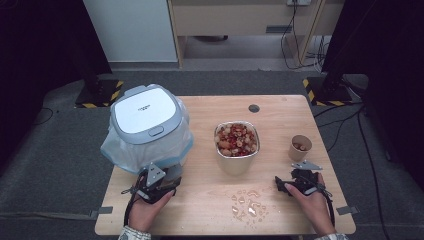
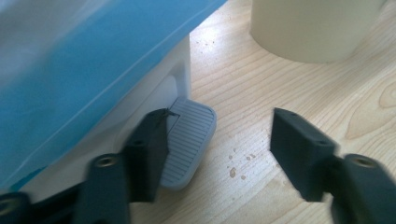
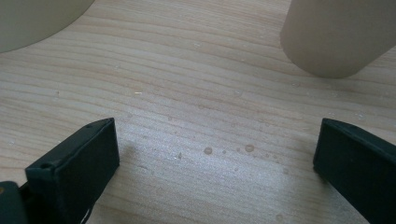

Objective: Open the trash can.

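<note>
Your left gripper [image 2: 215, 154] is nearest to the camera in the left gripper view: its two black jaws stand open, with nothing held between them. One jaw is touching, or almost touching, the inner edge of the grey ribbed pedal [image 2: 189, 142] that comes out at the foot of the small white bin [image 1: 147, 127]; the other jaw is over bare wood, well apart from the pedal.

It seems the step in hand is to press this pedal so that the lid [image 1: 145, 111] of the bin lifts. To do it well, move the gripper a little sideways toward the bin so that a jaw comes above the middle of the ribbed surface, not on its edge, and then push straight down. If you push from the edge, the jaw can slip off, and the light bin may slide on the table [image 1: 280, 107]. Watch also the blue-and-white bag [image 2: 88, 60] that hangs over the bin just above the pedal; keep the jaw under it.

Your right gripper [image 3: 215, 158] is also open and empty, low over the wood, with water drops under it. Near it stand the paper cup [image 1: 300, 147] and, farther to the other side, the metal container [image 1: 236, 145] full of red and pale pieces. Keep this hand quiet until the lid is up.
</note>
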Demonstrator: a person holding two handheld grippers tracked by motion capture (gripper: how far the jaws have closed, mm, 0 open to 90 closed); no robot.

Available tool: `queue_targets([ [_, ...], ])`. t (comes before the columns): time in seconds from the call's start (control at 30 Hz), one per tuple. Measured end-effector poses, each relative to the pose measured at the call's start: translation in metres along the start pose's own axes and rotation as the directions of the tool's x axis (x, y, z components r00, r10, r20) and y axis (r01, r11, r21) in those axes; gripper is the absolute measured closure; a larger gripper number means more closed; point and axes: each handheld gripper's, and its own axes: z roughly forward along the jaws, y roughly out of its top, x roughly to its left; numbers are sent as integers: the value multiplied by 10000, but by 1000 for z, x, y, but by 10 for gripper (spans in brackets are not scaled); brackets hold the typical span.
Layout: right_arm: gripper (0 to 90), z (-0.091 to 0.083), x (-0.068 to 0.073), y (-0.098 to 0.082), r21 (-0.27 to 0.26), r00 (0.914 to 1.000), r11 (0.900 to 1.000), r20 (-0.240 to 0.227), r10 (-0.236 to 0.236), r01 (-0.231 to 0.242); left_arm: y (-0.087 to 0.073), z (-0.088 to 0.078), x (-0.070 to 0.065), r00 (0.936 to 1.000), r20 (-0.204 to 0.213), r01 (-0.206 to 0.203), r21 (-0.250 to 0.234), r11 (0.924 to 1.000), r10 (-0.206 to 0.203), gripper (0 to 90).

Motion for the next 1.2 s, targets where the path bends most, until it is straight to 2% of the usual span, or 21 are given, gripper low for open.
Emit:
queue_targets([
  [0.07, 7, 0, 0, 0, 0, 10000, 10000, -16, -27, 27, 1, 0, -1, 9999, 72, -92, 88, 9999, 92, 495],
  [0.1, 7, 0, 0, 0, 0, 10000, 10000, -16, -27, 27, 1, 0, -1, 9999, 72, -92, 88, 9999, 92, 541],
  [0.17, 7, 0, 0, 0, 6, 10000, 10000, -30, -39, 39, 1, 2, -1, 9998, 48, -192, 117, 9997, 191, 564],
  [0.47, 7, 0, 0, 0, -2, 10000, 10000, -7, -39, 39, 0, 8, 12, 9999, -89, 133, 176, 9998, -131, 770],
  [0.6, 7, 0, 0, 0, 5, 10000, 10000, -20, -32, 32, 0, 10, 13, 10000, -96, -7, 337, 9994, 10, 832],
  [0.8, 7, 0, 0, 0, 16, 10000, 10000, -60, -76, 76, 0, 16, 10, 9998, -109, -188, 578, 9982, 195, 859],
  [0.87, 7, 0, 0, 0, 16, 10000, 10000, -65, -73, 73, 0, 18, 11, 9991, -333, -227, 783, 9967, 254, 858],
  [0.93, 7, 0, 0, 0, 8, 9999, 10000, -66, -97, 97, -1, 20, 11, 9990, -363, -237, 903, 9956, 271, 858],
  [1.2, 7, 0, 0, 0, -1, 9998, 9999, -91, -151, 151, -3, 25, 9, 9972, -613, -357, 1036, 9940, 422, 871],
])
